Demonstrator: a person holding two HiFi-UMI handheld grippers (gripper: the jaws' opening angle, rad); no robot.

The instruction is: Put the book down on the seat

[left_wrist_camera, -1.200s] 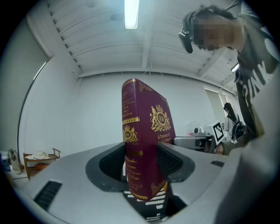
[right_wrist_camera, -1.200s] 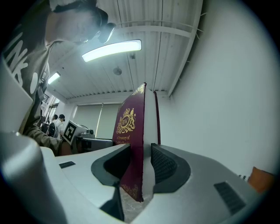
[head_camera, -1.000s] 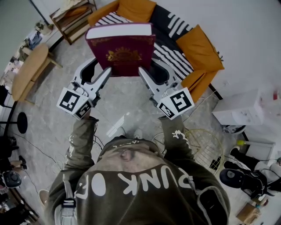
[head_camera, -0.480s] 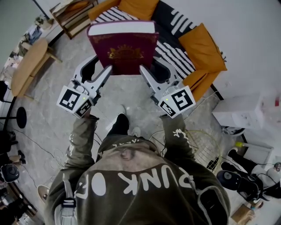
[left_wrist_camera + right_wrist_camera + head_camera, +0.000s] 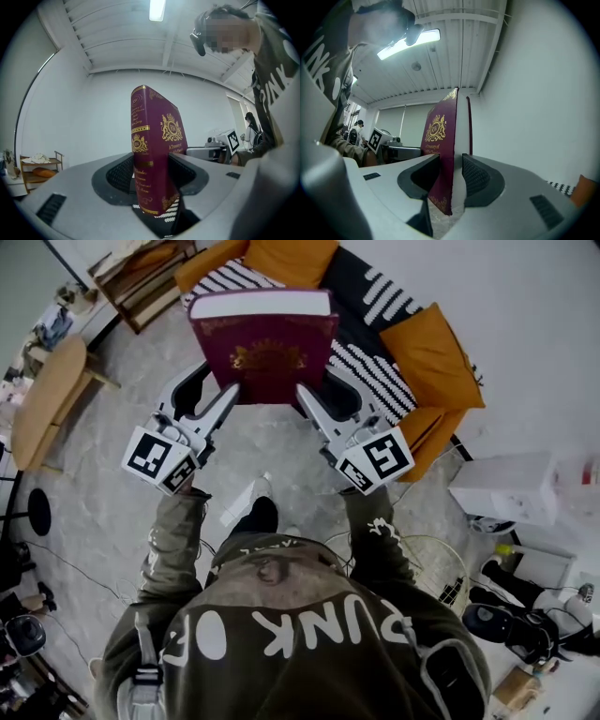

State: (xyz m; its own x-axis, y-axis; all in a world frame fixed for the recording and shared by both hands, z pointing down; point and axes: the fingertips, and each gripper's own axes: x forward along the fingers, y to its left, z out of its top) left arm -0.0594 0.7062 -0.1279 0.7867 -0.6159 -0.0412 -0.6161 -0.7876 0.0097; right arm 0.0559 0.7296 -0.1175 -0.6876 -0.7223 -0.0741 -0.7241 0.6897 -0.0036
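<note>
A thick maroon book (image 5: pixel 266 348) with gold print is held up in the air, cover toward me, page edges on top. My left gripper (image 5: pixel 231 395) is shut on its lower left corner, by the spine (image 5: pixel 140 154). My right gripper (image 5: pixel 302 395) is shut on its lower right corner, with the cover and pages (image 5: pixel 445 159) squeezed between both jaws. Beyond the book lies the seat (image 5: pixel 375 362), a black-and-white striped sofa with orange cushions (image 5: pixel 427 352).
A wooden shelf unit (image 5: pixel 141 282) stands at the back left and a round wooden table (image 5: pixel 47 399) at the left. White boxes (image 5: pixel 506 488) and loose gear sit at the right on the grey floor. A wire basket (image 5: pixel 436 568) lies near my right leg.
The book and both grippers keep nearly the same place in the view. The sofa and floor have shifted a little as I step forward, one foot now ahead.
</note>
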